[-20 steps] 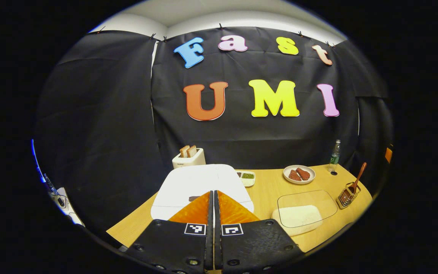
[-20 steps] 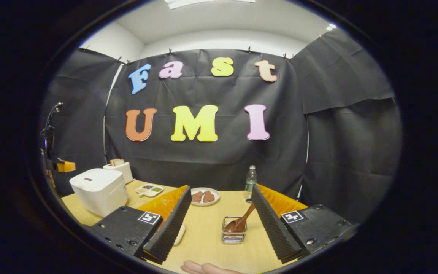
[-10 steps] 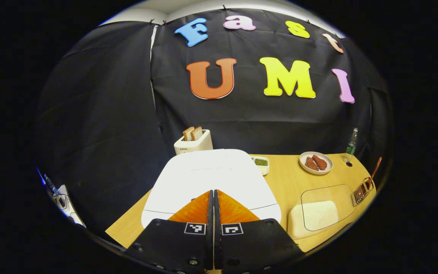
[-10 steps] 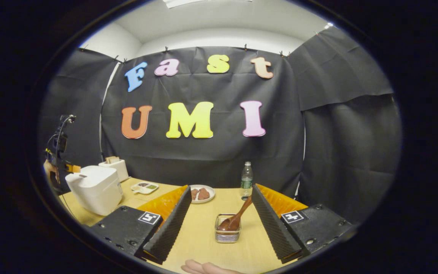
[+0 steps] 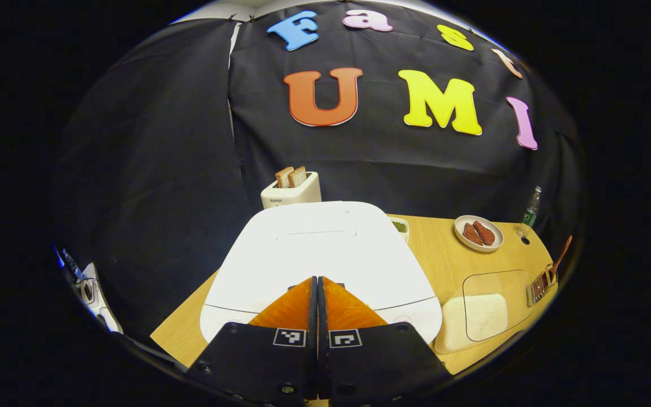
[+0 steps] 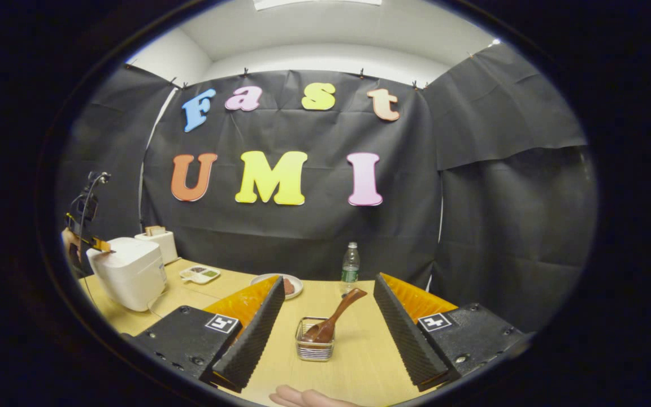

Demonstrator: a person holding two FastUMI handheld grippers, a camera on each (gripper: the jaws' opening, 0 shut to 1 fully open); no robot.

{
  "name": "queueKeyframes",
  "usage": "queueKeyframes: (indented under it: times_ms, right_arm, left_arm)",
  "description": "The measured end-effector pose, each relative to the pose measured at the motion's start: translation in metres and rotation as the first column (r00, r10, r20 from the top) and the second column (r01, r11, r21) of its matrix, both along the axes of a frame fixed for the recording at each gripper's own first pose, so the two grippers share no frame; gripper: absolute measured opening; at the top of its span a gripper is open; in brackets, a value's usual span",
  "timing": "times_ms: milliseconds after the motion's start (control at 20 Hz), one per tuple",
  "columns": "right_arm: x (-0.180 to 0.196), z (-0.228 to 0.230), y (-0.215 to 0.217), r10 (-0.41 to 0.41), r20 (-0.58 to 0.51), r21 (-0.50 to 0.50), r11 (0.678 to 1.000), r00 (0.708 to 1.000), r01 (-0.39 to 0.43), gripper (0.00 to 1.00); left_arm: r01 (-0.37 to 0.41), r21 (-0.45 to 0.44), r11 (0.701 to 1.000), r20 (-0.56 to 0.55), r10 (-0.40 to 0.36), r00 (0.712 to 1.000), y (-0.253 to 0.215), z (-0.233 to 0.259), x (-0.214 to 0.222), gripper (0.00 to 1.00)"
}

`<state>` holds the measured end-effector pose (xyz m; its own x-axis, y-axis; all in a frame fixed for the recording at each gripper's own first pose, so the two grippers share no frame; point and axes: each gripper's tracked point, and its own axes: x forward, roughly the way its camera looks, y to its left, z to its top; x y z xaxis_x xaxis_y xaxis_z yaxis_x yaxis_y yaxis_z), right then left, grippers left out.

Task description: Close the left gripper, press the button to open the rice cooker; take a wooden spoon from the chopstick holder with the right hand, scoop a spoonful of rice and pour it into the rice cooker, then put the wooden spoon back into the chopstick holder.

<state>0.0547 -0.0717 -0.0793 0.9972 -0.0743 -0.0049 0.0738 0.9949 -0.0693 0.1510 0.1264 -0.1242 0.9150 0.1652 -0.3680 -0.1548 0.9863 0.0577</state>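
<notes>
The table [image 5: 433, 254] was seen with the rice cooker [image 5: 320, 254] standing at its left part, the lid down and flat, so the opening step was judged not yet done. The left gripper [image 5: 317, 281] was held clenched with nothing between its fingers, the tips poised over the front edge of the lid where the button was judged to lie; whether contact was made could not be told. The first step, closing that gripper, was thus judged complete. The rice container [image 5: 481, 314], with white rice and a clear lid, was seen just beside the cooker. The right gripper [image 6: 325, 308] was held spread wide and empty, the chopstick holder [image 6: 314, 346] framed between its fingers. The wooden spoon [image 6: 334, 319] was seen leaning in that holder, untouched. Scooping, pouring and returning were all left to do.
</notes>
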Motion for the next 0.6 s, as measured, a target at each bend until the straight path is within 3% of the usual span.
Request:
queueKeyframes:
  times_ms: [350, 600]
  right_arm:
    - [-0.005, -0.008, -0.006, -0.005, -0.022, 0.02, 1.0, 1.0, 0.005, 1.0]
    - [-0.003, -0.015, -0.021, -0.029, -0.046, 0.018, 0.999, 0.999, 0.03, 1.0]
  left_arm:
    - [0.009, -0.093, 0.996, -0.006, -0.01, 1.0, 0.0, -0.004, 0.001, 0.01]
    - [0.006, -0.123, 0.992, 0.055, 0.001, 0.998, 0.0, 0.02, 0.002, 0.01]
